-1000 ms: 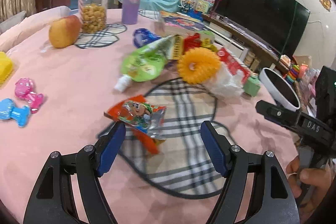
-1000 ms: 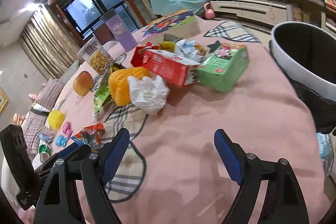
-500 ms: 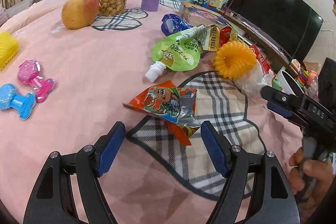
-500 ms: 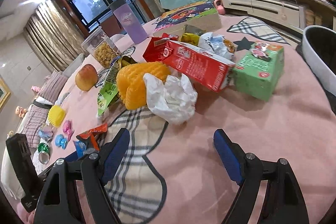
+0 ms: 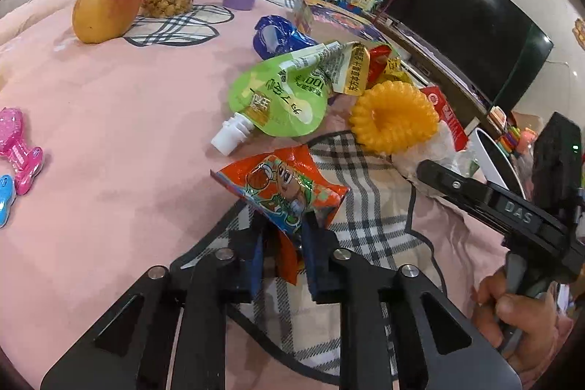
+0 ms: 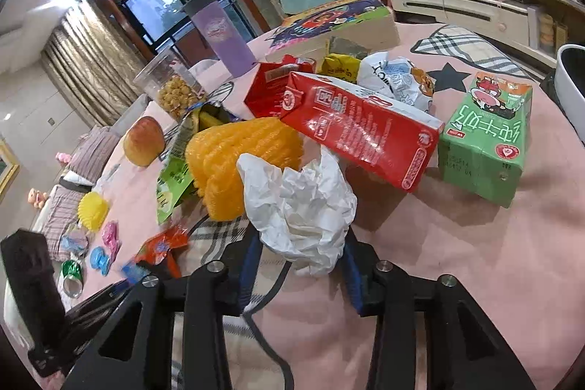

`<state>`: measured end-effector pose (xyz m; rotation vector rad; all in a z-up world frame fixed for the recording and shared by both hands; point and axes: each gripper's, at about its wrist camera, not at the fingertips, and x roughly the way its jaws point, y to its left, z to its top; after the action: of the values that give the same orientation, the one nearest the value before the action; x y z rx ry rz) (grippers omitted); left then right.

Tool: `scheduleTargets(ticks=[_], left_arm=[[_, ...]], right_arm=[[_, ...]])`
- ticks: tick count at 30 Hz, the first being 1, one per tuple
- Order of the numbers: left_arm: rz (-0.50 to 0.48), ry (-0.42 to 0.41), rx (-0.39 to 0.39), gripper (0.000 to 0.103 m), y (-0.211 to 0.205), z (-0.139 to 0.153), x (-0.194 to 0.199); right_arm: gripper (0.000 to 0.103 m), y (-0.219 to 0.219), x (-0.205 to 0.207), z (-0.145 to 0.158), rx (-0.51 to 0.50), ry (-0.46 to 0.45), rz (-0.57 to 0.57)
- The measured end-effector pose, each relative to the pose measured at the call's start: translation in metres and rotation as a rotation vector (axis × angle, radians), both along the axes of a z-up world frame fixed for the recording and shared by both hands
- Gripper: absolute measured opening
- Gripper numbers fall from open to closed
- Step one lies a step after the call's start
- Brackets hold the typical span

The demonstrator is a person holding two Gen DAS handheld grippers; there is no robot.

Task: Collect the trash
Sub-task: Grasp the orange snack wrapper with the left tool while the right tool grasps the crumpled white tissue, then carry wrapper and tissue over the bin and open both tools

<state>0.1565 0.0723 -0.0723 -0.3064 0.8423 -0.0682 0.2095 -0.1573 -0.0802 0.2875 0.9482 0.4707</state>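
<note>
Left gripper [image 5: 279,253]: its jaws are closing, where a second ago they stood wide around the orange snack wrapper [image 5: 283,187]; now the blue pads [image 5: 256,260] pinch the wrapper's near corner, with the rest sticking out ahead of the fingertips.
Right gripper [image 6: 299,262]: its jaws are closing too, after standing wide with nothing between them; the crumpled white paper [image 6: 299,203] now sits between the pads, and both seem to press its sides.
Meaning for the task: both hands look to have taken a piece of trash at once, so the carry to the white bin [image 6: 570,75], far right of the right gripper, is likely next.
Still to collect: green pouch [image 5: 281,101] just ahead of the left gripper; red carton [image 6: 358,130] and green carton [image 6: 486,141] beyond the right one, near the paper.
Hidden: the wrapper's gripped corner lies behind the left pads, so how deep the bite is cannot be told.
Cut off: only the bin's rim shows at the frame edge; its inside is dark.
Hard to make out: whether the paper is lifted clear of the pink tablecloth [image 6: 475,262] or resting on it.
</note>
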Motion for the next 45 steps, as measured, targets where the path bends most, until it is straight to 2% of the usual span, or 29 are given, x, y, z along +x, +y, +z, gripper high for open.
scheduleTargets(ticks=[8,20,30,45], left_arm=[[-0.065,-0.020,-0.003,0.014,-0.026,0.007,-0.013],[-0.232,-0.046,0.003,0.014,-0.094,0.022,-0.017],[-0.330,-0.060,0.018,0.014,-0.143,0.030,-0.009],[-0.430,-0.091,0.047,0.014,-0.203,0.044,0.004]], right_arm=[[0.038,-0.019,-0.027,0.009,0.015,-0.004,0.001],[0.038,-0.090,-0.058,0.018,0.016,-0.011,-0.138],[0.038,-0.145,-0.068,0.029,0.011,-0.041,-0.247],[0.038,-0.195,-0.069,0.037,0.011,-0.071,-0.335]])
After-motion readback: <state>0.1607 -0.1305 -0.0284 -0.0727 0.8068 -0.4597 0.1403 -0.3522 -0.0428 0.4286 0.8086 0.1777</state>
